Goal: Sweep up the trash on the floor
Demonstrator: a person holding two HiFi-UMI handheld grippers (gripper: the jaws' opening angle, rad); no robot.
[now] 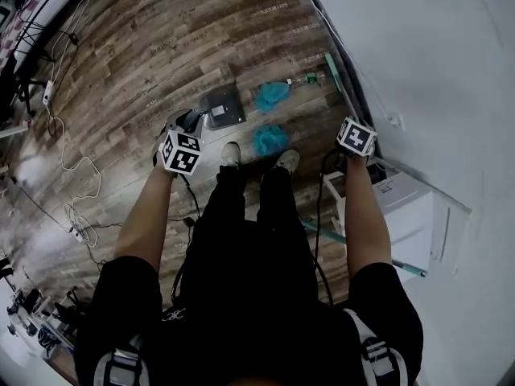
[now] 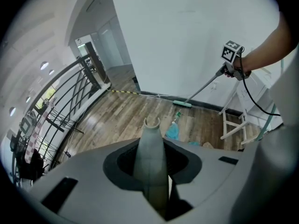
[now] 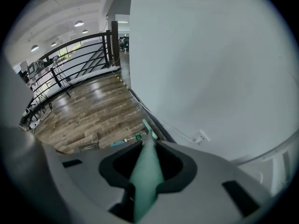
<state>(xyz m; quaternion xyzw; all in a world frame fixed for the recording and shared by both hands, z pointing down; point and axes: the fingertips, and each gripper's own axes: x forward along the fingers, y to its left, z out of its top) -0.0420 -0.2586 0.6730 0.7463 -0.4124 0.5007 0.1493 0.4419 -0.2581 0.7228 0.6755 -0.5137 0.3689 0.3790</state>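
I stand on a wood floor. My left gripper is shut on the grey upright handle of a dustpan, whose grey pan rests on the floor ahead of my left shoe. My right gripper is shut on the green broom handle. The broom head lies against the wall's base. Two crumpled blue pieces of trash lie between pan and broom. A small green scrap lies by the broom head.
A white wall runs along the right. A white stool or rack stands beside my right leg. Cables trail over the floor at left. A black railing borders the far side.
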